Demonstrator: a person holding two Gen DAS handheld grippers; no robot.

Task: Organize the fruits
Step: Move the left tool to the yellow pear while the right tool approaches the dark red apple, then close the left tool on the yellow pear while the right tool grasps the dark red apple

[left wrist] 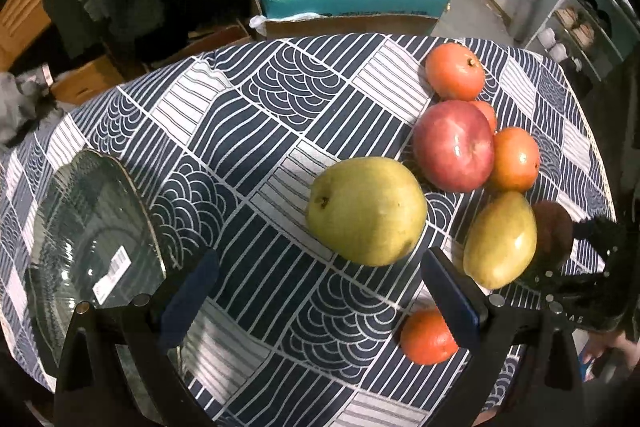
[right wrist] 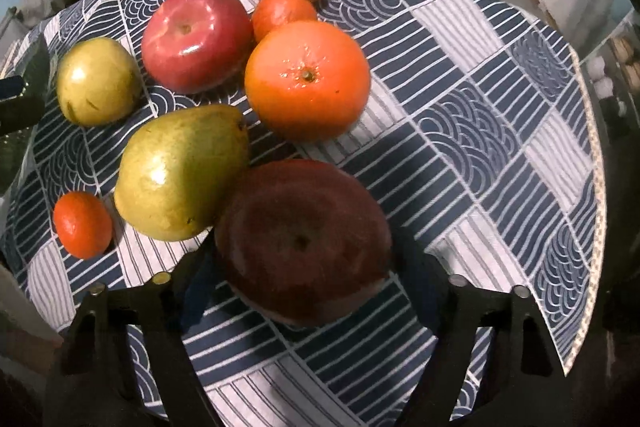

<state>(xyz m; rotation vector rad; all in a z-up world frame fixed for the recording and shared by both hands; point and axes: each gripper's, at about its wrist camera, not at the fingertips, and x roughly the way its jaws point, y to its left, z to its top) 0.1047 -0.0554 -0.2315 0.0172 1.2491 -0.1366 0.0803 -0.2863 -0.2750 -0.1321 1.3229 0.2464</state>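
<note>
Table [left wrist: 256,131], round, under a blue-and-white patterned cloth, is carrying everything; places below are given relative to the dark red apple.

Glass plate [left wrist: 96,227], dark green, price sticker showing, is lying well apart from the apple on the far left side, holding no fruit; it is probably waiting as the collecting spot.

Dark red apple [right wrist: 304,239] is sitting stem-dimple up between the jaws of the right hand-held gripper [right wrist: 308,291]. The jaws are standing spread on either side; whether they are touching its skin I cannot tell.

Large pear [right wrist: 180,171] is lying on its side touching the apple's left, long axis slanting, narrow stem end pointing up and away toward the big orange [right wrist: 306,79] just beyond.

Light red apple [right wrist: 196,37] is resting farther back, near two smaller oranges.

Second pear [right wrist: 96,81] is lying well to the left and back.

Small orange [right wrist: 82,225] is sitting to the left, beyond the large pear.

Left hand-held gripper [left wrist: 320,299] is hanging spread, gripping nothing, aimed at the second pear.
</note>
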